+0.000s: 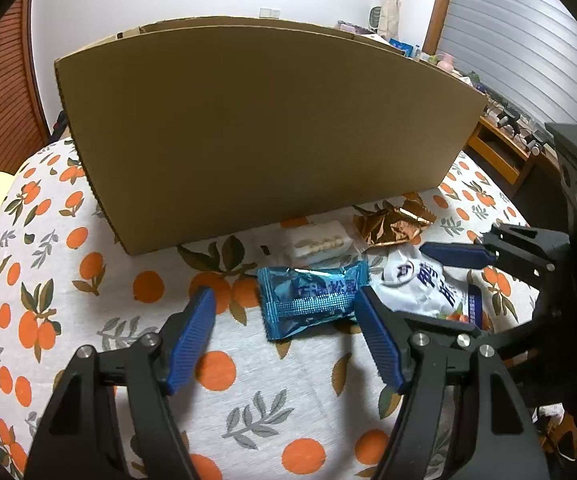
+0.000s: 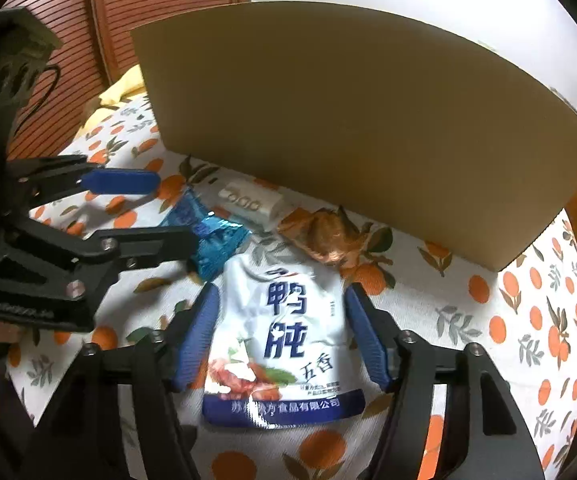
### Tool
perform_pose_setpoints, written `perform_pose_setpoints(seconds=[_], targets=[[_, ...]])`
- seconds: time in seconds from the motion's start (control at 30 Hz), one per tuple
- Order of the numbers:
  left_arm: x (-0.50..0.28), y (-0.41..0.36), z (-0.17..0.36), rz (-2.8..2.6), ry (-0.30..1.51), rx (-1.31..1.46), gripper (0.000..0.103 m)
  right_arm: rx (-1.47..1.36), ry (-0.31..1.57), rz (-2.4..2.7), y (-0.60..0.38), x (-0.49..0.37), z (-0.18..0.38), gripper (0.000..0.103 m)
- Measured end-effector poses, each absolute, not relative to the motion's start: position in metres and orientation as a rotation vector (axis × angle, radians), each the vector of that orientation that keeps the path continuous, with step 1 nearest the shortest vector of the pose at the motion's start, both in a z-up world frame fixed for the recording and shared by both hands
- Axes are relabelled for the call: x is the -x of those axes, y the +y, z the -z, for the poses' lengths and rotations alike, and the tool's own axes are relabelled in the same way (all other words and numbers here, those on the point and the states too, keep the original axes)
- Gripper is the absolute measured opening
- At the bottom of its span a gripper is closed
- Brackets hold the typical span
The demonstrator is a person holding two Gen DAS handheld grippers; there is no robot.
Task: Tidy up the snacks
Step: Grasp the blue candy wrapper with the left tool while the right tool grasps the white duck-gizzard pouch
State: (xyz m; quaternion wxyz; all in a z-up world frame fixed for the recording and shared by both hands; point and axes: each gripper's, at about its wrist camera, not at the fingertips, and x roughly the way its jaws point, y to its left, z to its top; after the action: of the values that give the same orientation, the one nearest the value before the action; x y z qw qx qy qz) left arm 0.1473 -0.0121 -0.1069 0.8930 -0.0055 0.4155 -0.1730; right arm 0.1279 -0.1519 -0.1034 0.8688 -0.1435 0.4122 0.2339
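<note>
White pouch [image 2: 284, 336] lies lengthwise between the released right gripper's [image 2: 282, 332] jaws, while the blue packet [image 1: 312, 300] sits just ahead of the released left gripper [image 1: 284, 316].

My left gripper [image 1: 284, 304]: black plastic frame with triangular cut-outs, silver screw heads at the joints, blue ribbed pads [image 1: 192, 336] on both fingers. My right gripper [image 2: 282, 300]: same black frame, silver screws, blue ribbed pads [image 2: 368, 336]. From the right wrist view, the left one's black housing has round holes and a thin black cable.
</note>
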Motion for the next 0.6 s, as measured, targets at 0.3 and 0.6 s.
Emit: perform_pose_setpoints(seconds=[0.3, 0.6], targets=[[-0.152, -0.036, 0.106, 0.385, 0.865, -0.02, 0.072, 0.284, 0.875, -0.477, -0.173, -0.111, 0.1, 0.061], [-0.162, -0.043, 0.113, 0.347, 0.889, -0.045, 0.072, 0.264, 0.857, -0.44, -0.187, -0.099, 0.1, 0.062]])
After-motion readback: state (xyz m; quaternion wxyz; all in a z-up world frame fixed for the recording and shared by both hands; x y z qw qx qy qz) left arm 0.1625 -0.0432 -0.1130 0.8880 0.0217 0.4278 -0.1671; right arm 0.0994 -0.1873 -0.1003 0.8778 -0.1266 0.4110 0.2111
